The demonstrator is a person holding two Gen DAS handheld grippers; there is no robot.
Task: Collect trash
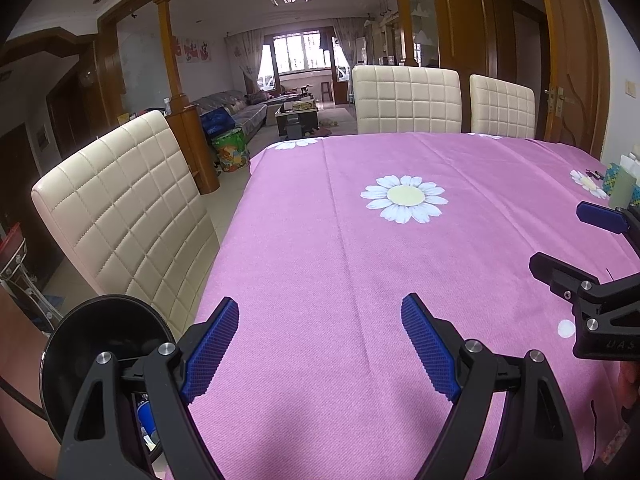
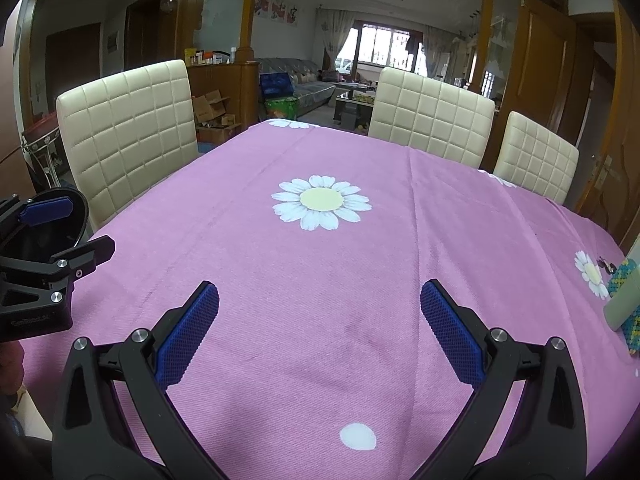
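My left gripper (image 1: 320,312) is open and empty above the near left part of the pink flowered tablecloth (image 1: 340,240). My right gripper (image 2: 320,296) is open and empty above the near middle of the same cloth (image 2: 280,280). A black round bin (image 1: 80,344) sits below the table's left edge beside the left gripper; it also shows in the right wrist view (image 2: 76,216). Small dark bits (image 2: 606,265) lie on a printed daisy at the far right. Each gripper shows at the edge of the other's view: right gripper (image 1: 568,240), left gripper (image 2: 72,226).
Cream quilted chairs stand around the table: one at the left (image 1: 128,216), two at the far side (image 1: 406,98) (image 1: 502,106). A beaded tissue box (image 2: 626,304) stands at the right edge of the table. A living room lies beyond.
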